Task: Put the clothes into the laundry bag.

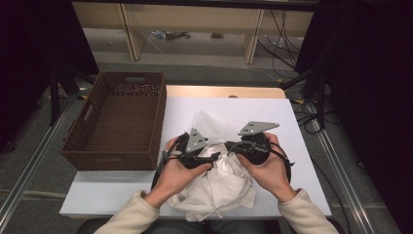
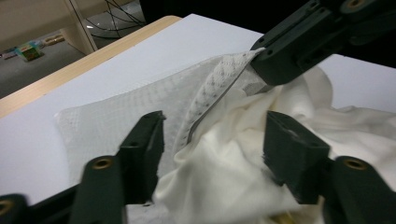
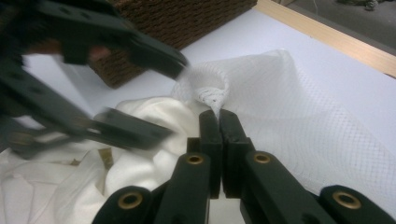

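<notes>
With the left tongs (image 2: 212, 140) standing open around the crumpled white cloth garment (image 1: 219, 183), only the shut right tongs (image 3: 219, 122) pinch the white mesh laundry bag's (image 3: 299, 121) rim, which may slip free and let its mouth collapse.

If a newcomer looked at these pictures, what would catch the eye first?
Most likely the crumpled white cloth at the table's near edge, between the two hands. The right gripper is shut on the white mesh bag, while the left gripper stands open over the cloth. A brown wicker basket sits at the left.
</notes>
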### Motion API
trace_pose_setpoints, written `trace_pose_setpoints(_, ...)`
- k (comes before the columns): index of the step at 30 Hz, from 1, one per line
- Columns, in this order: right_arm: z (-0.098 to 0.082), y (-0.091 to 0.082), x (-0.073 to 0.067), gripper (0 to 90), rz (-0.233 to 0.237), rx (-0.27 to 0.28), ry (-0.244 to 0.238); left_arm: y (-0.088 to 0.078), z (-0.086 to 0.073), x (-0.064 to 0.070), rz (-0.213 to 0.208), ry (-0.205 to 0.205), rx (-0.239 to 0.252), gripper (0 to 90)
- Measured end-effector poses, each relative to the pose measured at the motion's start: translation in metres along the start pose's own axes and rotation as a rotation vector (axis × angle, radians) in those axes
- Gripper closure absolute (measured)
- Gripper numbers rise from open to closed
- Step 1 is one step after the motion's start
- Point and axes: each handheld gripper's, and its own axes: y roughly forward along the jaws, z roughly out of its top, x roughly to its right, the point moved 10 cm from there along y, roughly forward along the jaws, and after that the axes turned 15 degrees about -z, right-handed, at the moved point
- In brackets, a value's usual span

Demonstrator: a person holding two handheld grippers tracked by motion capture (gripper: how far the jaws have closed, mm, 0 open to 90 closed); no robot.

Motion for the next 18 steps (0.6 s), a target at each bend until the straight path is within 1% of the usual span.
trace_pose_setpoints(1,0.001,0.001,0.002,90.0,-0.004,0.013,-0.014,-0.003,-0.007,-0.002,-0.015,-0.016,-0.020,33.2)
trace_pose_setpoints(2,0.000,0.000,0.002,90.0,0.001,0.000,0.002,-0.003,-0.013,-0.003,-0.027,-0.041,-0.024,33.0)
trace_pose_setpoints(3,0.001,0.000,0.002,90.0,-0.001,0.008,-0.011,-0.002,-0.022,-0.005,-0.042,-0.057,-0.055,32.7)
trace_pose_setpoints(4,0.001,0.000,0.001,90.0,-0.005,0.006,0.001,0.002,-0.029,-0.006,-0.064,-0.095,-0.071,33.1)
trace_pose_setpoints(5,0.000,0.000,0.002,90.0,-0.019,0.000,-0.002,0.006,-0.034,-0.006,-0.074,-0.135,-0.078,34.2)
trace_pose_setpoints(6,0.000,0.001,-0.001,90.0,-0.005,0.000,-0.005,0.009,-0.038,-0.007,-0.084,-0.154,-0.088,36.3)
trace_pose_setpoints(7,0.000,0.002,-0.001,90.0,-0.004,-0.001,-0.017,0.014,-0.041,-0.006,-0.095,-0.160,-0.097,39.6)
trace_pose_setpoints(8,-0.002,0.002,-0.004,90.0,-0.007,-0.019,0.007,0.017,-0.044,-0.006,-0.101,-0.157,-0.119,44.0)
trace_pose_setpoints(9,-0.002,0.004,-0.003,90.0,-0.007,-0.008,-0.010,0.021,-0.046,-0.005,-0.107,-0.151,-0.134,51.1)
trace_pose_setpoints(10,-0.003,0.005,-0.004,90.0,-0.003,-0.017,-0.011,0.024,-0.048,-0.003,-0.102,-0.127,-0.157,59.3)
trace_pose_setpoints(11,-0.004,0.006,-0.005,90.0,-0.005,-0.021,0.001,0.028,-0.051,-0.001,-0.093,-0.105,-0.185,65.0)
trace_pose_setpoints(12,-0.005,0.008,-0.005,90.0,-0.004,-0.025,-0.011,0.032,-0.053,0.001,-0.098,-0.086,-0.197,69.6)
trace_pose_setpoints(13,-0.006,0.008,-0.006,90.0,-0.007,-0.035,0.001,0.034,-0.054,0.001,-0.103,-0.068,-0.222,72.8)
trace_pose_setpoints(14,-0.007,0.009,-0.007,90.0,-0.001,-0.036,-0.009,0.037,-0.053,0.002,-0.096,-0.080,-0.200,75.6)
trace_pose_setpoints(15,-0.007,0.010,-0.008,90.0,0.004,-0.032,-0.015,0.037,-0.052,0.002,-0.099,-0.088,-0.198,78.4)
trace_pose_setpoints(16,-0.005,0.013,-0.007,90.0,-0.007,-0.007,-0.020,0.036,-0.048,0.003,-0.106,-0.104,-0.181,80.2)
trace_pose_setpoints(18,-0.005,0.012,-0.007,90.0,-0.006,-0.008,-0.023,0.031,-0.038,0.007,-0.118,-0.127,-0.127,81.7)
